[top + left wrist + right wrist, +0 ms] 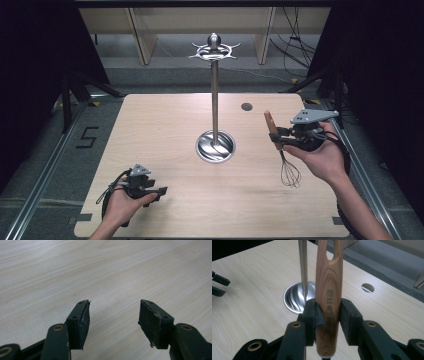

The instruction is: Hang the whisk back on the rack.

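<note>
Whisk, wooden handle upright with wires hanging, clamped at right in the right gripper, held just right of the hook stand at table centre; left gripper, jaws apart and empty, near-left, farther off.

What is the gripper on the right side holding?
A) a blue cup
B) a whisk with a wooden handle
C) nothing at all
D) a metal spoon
B: the right gripper has its black jaws shut on the brown wooden handle of the wire whisk, and in the high view the whisk's metal wire loops hang below the hand over the light wooden table.
</note>
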### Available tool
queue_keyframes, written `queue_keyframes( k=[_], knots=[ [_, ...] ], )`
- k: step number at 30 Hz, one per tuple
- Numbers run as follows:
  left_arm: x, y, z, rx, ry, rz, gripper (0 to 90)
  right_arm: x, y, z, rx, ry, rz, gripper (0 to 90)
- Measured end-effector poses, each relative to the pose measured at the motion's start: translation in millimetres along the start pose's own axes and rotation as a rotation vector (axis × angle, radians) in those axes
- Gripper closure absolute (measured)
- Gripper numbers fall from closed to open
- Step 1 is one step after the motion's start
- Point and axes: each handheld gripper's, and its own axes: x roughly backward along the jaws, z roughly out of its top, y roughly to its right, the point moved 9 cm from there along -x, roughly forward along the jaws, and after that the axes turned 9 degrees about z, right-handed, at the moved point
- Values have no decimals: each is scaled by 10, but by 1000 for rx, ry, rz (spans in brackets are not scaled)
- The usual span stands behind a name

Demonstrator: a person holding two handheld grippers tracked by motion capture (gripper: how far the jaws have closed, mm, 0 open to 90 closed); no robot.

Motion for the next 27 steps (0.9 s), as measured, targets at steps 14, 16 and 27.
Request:
queue_keyframes(
  k=[14, 16, 27],
  knots=[
    [15, -16, 8, 4, 7, 12, 409, 17, 2, 177, 31, 17, -11, 688],
    [8, -12, 9, 6, 8, 2, 409, 20, 0, 199, 43, 14, -2, 688],
    [24, -30, 12, -8, 8, 9, 408, 35, 7, 335, 68, 26, -7, 688]
  ],
)
